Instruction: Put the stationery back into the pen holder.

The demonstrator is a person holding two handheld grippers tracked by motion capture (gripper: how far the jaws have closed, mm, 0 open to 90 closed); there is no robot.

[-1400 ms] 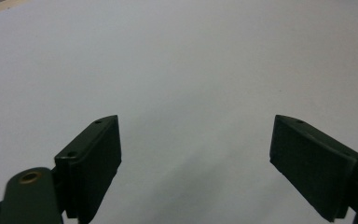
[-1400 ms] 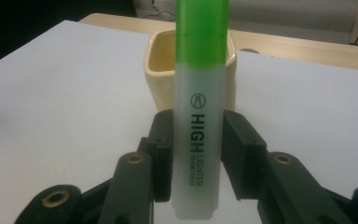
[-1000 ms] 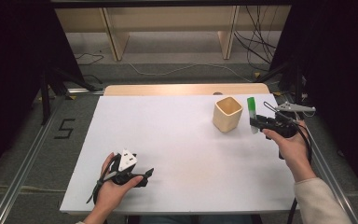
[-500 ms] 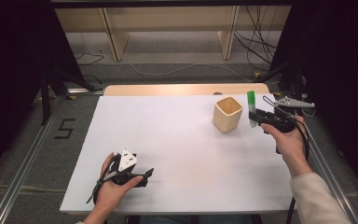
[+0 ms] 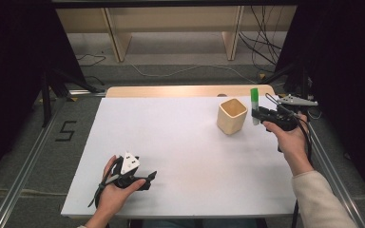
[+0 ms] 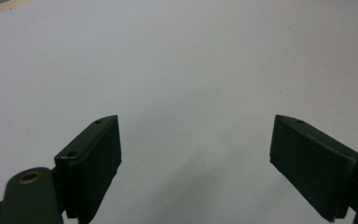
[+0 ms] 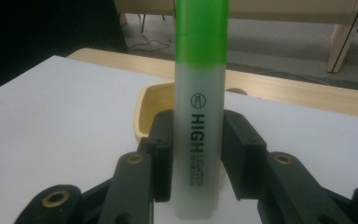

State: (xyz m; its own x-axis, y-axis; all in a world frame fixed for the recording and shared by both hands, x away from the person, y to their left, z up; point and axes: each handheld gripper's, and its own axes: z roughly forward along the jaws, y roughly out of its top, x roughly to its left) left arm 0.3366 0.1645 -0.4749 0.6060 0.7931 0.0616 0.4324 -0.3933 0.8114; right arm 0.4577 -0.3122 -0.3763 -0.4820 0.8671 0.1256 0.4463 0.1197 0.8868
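1. White table in a dark room, shelving behind; largest item on it is the beige cup, upright.
2. Left gripper rests low on the table, jaws wide, nothing between them.
3. Right gripper clamps the green highlighter upright at mid-barrel, cup just beyond the fingertips.
4. Advice: carry the highlighter over the cup's mouth, keep it vertical, lower before releasing.
5. Against a second ago: the right gripper has edged slightly up and toward the table's far edge, grip unchanged; the left is unmoved.

Black jaws, brass rivets, cream sleeve
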